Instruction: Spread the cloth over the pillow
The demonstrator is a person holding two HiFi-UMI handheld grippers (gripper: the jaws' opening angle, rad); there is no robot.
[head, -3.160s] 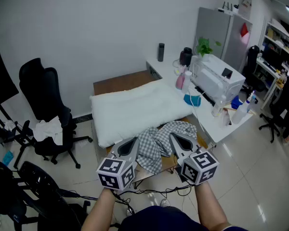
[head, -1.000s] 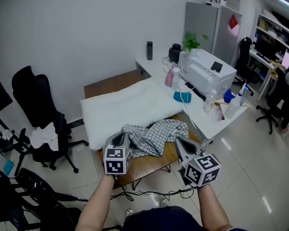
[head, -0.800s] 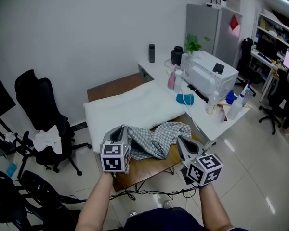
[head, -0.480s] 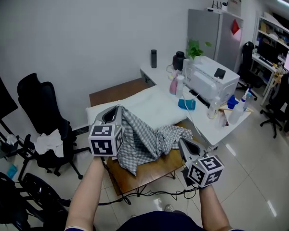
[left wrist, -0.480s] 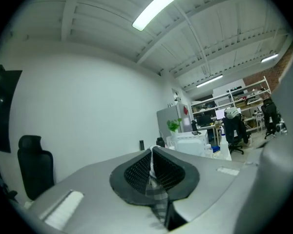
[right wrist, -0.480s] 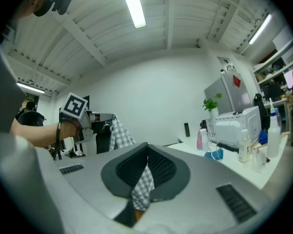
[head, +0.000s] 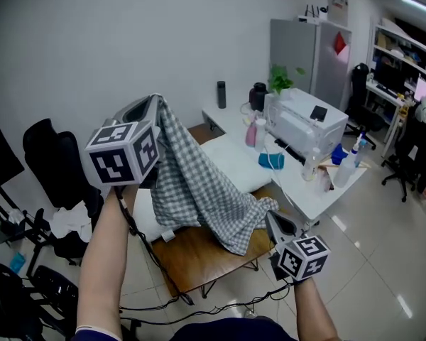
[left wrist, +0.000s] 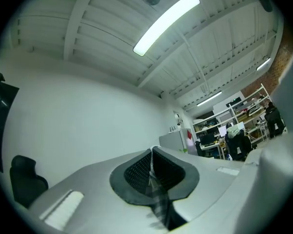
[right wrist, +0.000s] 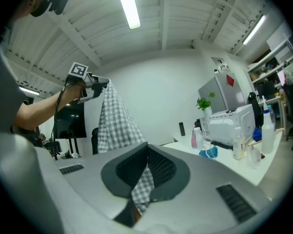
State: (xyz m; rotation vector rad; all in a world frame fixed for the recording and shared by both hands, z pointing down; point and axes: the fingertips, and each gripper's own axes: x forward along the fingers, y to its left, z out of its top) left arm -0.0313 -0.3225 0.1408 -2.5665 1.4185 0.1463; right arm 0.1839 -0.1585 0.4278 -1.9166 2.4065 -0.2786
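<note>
In the head view the left gripper [head: 151,102] is held high at the left, its jaws clamped on one edge of the checked cloth [head: 199,187]. The cloth hangs in a slanted sheet down to the right gripper [head: 272,217], which sits low at the right and pinches the opposite corner. The cloth is in the air between the two, in front of the white pillow [head: 234,163], which lies on the brown table [head: 192,258]. Part of the pillow is hidden behind it, and I cannot tell whether the two touch. A white desk [head: 302,190] with a printer [head: 302,123] stands just to the right of the table, and a black chair [head: 46,151] stands to the left. In the left gripper view the jaws point up toward the ceiling and a long lamp [left wrist: 166,23]. They are pressed together on a thin fold of the checked fabric, which trails down out of the gap. In the right gripper view the jaws are likewise closed on a corner of the fabric. Beyond them the other gripper is up at the left with the sheet hanging from it against the wall [right wrist: 156,96], and a plant [right wrist: 203,104] stands beside the printer at the right.
</note>
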